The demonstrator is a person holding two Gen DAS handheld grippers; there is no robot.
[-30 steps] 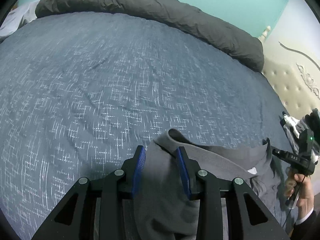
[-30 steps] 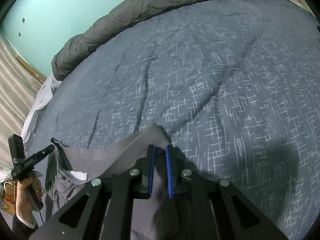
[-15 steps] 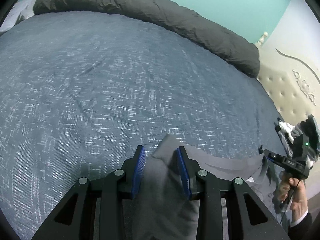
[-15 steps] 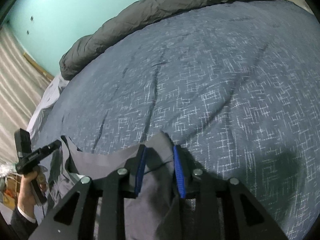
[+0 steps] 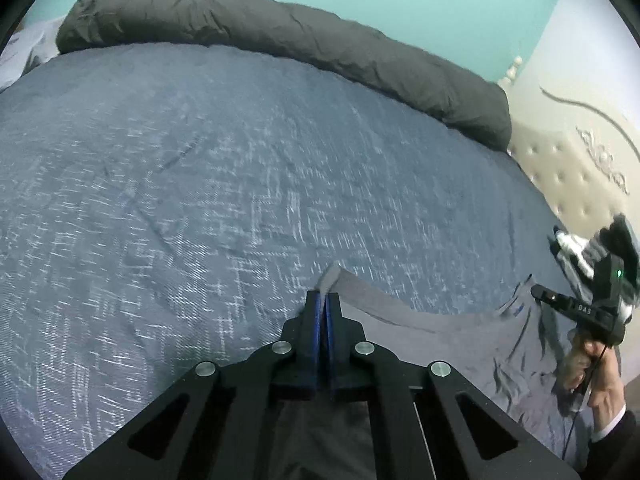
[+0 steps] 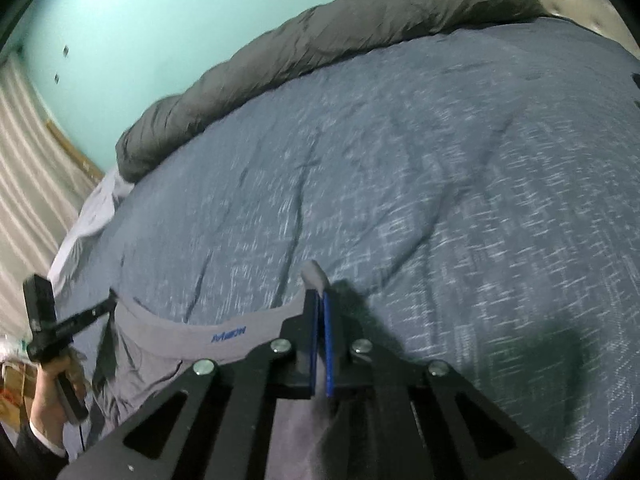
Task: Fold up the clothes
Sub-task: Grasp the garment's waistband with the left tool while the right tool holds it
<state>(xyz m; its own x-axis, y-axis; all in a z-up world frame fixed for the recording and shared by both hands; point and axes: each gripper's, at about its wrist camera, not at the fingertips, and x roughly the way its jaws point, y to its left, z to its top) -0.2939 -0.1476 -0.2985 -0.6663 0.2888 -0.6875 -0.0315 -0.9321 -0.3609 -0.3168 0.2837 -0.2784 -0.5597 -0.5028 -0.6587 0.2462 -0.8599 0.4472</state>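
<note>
One gray garment (image 5: 448,344) hangs stretched sideways over the blue bed (image 5: 240,184), its waistband running from claw to claw. The left claw (image 5: 322,300) is pinched tight on one corner. The right claw (image 6: 320,300) is pinched tight on the other corner. The rest of the cloth droops down toward the near edge. One dark duvet (image 5: 304,40) lies rolled along the far side.

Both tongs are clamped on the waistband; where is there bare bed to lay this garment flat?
The blue bedspread lies bare between the grey garment and the rolled dark duvet. It is crowded only at the near edge, around the left tongs and right tongs.
</note>
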